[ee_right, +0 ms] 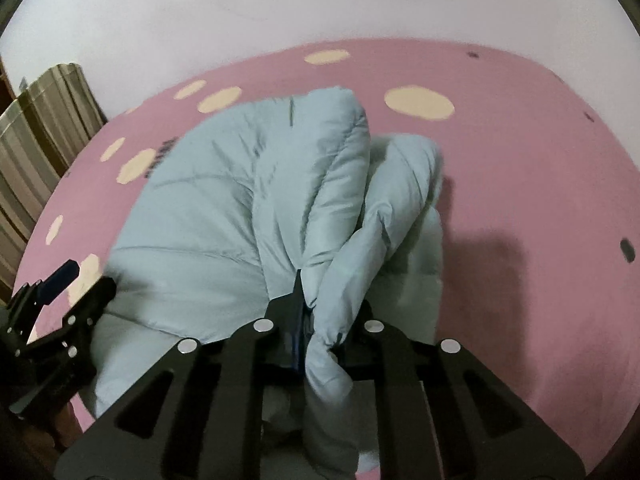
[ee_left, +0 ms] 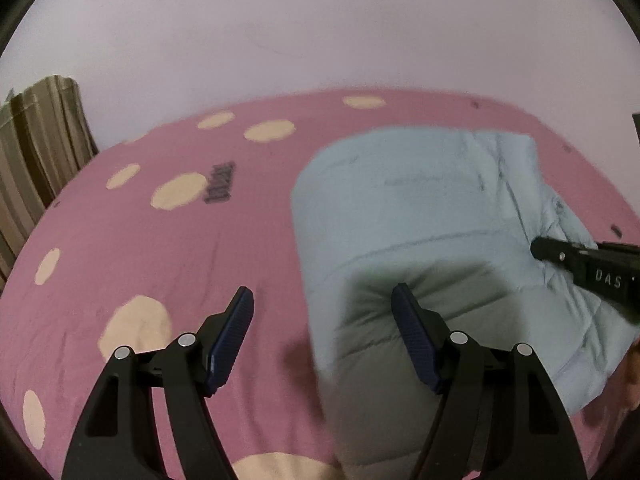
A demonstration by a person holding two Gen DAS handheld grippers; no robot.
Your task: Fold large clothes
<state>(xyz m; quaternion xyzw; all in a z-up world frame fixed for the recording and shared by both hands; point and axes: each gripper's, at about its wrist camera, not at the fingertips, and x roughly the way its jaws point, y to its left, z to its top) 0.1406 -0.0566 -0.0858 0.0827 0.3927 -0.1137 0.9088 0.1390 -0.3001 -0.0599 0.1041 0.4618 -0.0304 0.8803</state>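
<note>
A light blue puffer jacket (ee_left: 420, 200) (ee_right: 240, 200) lies partly folded on a pink bed sheet (ee_left: 160, 248) (ee_right: 520, 180) with cream dots. My left gripper (ee_left: 322, 296) is open and hovers over the jacket's near left edge, with one finger above the sheet and the other above the padding. Nothing is pinched between its blue pads (ee_left: 234, 332). My right gripper (ee_right: 324, 312) is shut on a bunched fold of the jacket and holds it raised off the bed. Its black tip (ee_left: 538, 249) enters the left wrist view from the right. The left gripper (ee_right: 86, 278) shows at the left edge of the right wrist view.
A striped brown curtain (ee_left: 36, 152) (ee_right: 40, 128) hangs at the left beyond the bed. A pale wall (ee_left: 320, 20) backs the bed. Pink sheet lies bare to the left of the jacket and to its right (ee_right: 540, 280).
</note>
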